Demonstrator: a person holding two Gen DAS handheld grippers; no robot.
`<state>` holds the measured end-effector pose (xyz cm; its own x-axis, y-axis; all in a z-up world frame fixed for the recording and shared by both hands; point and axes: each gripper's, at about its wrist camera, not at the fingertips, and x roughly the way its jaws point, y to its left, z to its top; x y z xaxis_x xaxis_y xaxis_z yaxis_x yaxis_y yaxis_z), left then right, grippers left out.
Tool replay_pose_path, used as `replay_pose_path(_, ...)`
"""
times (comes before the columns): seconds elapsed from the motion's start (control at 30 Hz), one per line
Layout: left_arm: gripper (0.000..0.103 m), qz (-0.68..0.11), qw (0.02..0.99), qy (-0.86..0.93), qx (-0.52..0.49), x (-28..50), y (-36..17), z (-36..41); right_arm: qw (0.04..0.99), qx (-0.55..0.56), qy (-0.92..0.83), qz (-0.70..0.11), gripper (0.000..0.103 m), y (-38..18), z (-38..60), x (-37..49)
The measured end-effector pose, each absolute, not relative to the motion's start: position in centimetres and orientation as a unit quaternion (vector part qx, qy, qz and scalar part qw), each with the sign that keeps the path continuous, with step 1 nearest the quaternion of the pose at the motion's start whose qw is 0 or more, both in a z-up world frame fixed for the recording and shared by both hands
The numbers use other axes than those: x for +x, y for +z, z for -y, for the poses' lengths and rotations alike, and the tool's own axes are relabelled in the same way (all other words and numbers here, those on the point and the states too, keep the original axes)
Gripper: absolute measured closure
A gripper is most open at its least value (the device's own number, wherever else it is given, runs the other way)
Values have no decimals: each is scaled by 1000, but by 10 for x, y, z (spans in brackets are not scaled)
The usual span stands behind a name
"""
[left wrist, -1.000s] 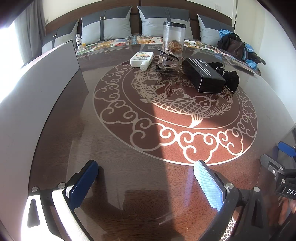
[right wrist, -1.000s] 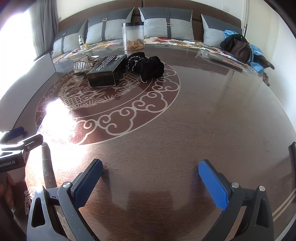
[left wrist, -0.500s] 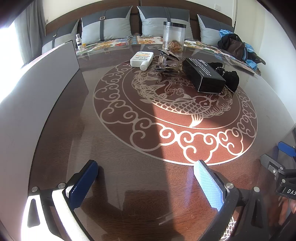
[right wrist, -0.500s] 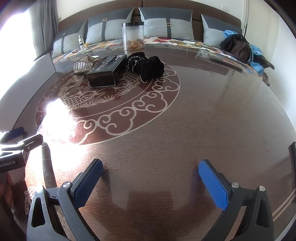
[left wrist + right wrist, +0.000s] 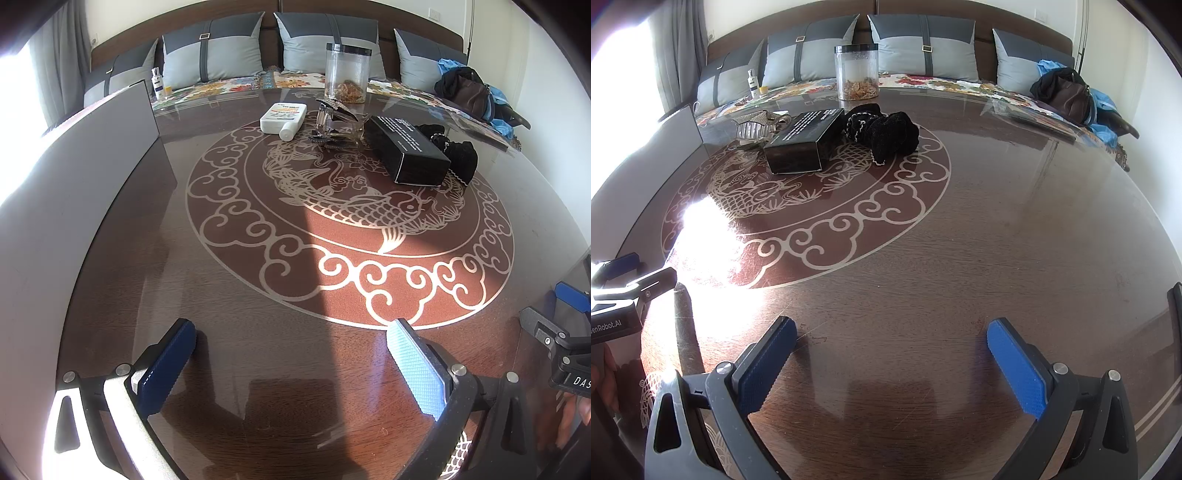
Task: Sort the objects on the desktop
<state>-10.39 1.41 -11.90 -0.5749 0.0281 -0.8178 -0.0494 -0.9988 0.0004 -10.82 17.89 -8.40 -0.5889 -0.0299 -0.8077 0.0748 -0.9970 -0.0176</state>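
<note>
At the far side of the round table lie a white tube (image 5: 283, 118), clear hair claws (image 5: 334, 125), a black box (image 5: 408, 149) and black scrunchies (image 5: 460, 157). A clear jar (image 5: 347, 77) stands behind them. The right wrist view shows the black box (image 5: 805, 140), the scrunchies (image 5: 886, 133), the hair claws (image 5: 757, 127) and the jar (image 5: 856, 72). My left gripper (image 5: 291, 354) is open and empty above the near table edge. My right gripper (image 5: 892, 354) is open and empty, to the right of the left one.
The glass-topped table (image 5: 258, 332) has a carp pattern. A grey panel (image 5: 74, 158) stands along its left side. A cushioned bench (image 5: 221, 55) runs behind, with a small bottle (image 5: 158, 83) and a dark bag (image 5: 469, 92). Sun glare (image 5: 705, 236) covers part of the top.
</note>
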Motion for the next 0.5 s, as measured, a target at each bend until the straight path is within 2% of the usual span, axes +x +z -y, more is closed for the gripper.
replay_pose_path(0.27, 0, -12, 22, 887, -460, -104, -119, -14, 41, 457, -888, -32, 0, -84, -179, -113)
replay_pose_path(0.33, 0, -12, 22, 887, -460, -104, -119, -14, 74, 465, -881, -59, 0, -83, -177, -128)
replay_pose_path(0.43, 0, -12, 22, 887, -460, -104, -119, -14, 53, 442, -886, -128, 2, -69, -172, -161)
replay_pose_path(0.5, 0, -12, 22, 887, -460, -104, -119, -14, 55, 419, -895, -141, 2, -52, -170, -190)
